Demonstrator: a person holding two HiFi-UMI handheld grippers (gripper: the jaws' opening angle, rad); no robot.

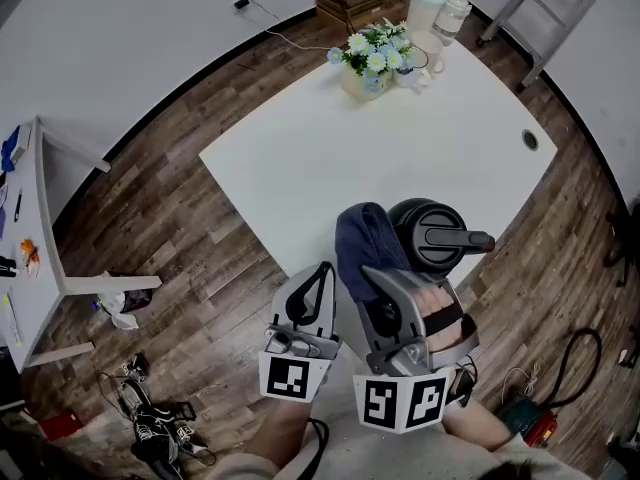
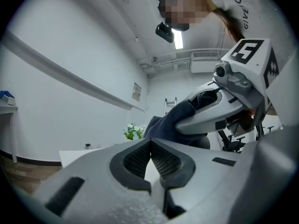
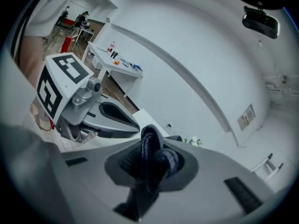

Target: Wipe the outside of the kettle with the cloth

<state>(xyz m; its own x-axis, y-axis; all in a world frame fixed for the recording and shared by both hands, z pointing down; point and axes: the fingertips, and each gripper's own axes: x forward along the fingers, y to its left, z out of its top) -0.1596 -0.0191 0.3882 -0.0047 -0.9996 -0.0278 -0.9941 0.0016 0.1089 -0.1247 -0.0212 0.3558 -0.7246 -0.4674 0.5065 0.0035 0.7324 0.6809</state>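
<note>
Right, kettle point(image 1: 432, 233) sits at near edge of tabletop point(image 1: 300, 158), lid and handle facing up. Right gripper point(image 3: 149, 158) points forward, away from person, jaws clamped on dark blue cloth point(image 1: 360, 240). Cloth bunched against kettle's left side. Left gripper point(image 2: 150, 149) held just left of right one, by tabletop's near edge, jaws pressed together, nothing between them. Flowers point(image 1: 372, 53) at far edge.

The white surface point(image 1: 330, 158) stands on a wood floor point(image 1: 190, 218). A black kettle point(image 1: 432, 234) sits upright at its near edge. At the far corner a pot of flowers point(image 1: 370, 58), a pale-lidded jug point(image 1: 425, 8) and a clear bottle point(image 1: 452, 16) stand close together. A round cable hole point(image 1: 530, 139) lies near the right edge.
</note>
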